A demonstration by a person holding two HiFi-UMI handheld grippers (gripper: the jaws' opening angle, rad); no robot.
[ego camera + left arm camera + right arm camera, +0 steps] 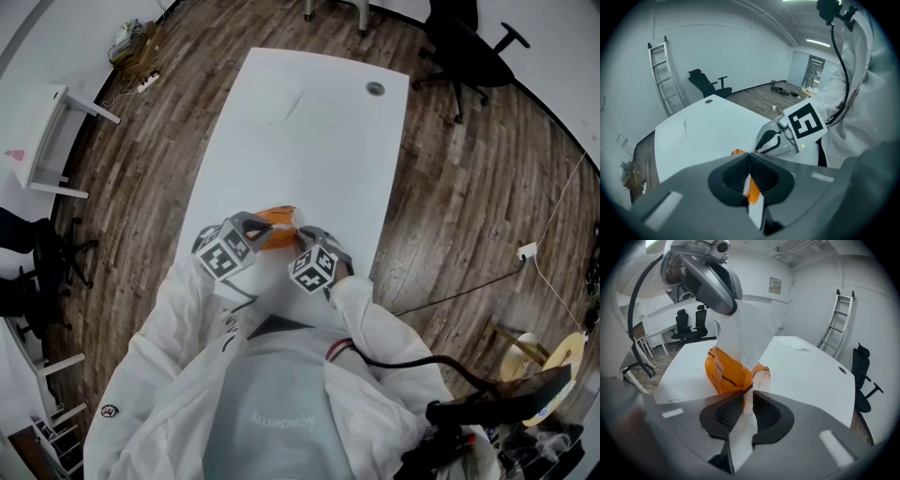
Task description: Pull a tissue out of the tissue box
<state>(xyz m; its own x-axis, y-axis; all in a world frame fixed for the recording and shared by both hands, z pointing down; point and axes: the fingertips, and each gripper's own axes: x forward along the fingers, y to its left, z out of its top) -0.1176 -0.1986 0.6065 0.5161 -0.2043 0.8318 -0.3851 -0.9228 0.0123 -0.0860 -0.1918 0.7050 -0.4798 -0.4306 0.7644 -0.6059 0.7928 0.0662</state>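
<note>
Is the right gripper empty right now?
No, the right gripper has its jaws closed on a white tissue, just in front of the orange pack.

An office: long white desk, black swivel chair, wood-plank floor.

Left gripper, right gripper (both clamped)

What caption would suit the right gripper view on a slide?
Right gripper pinches a white tissue coming out of the orange tissue pack, over a white table.
</note>
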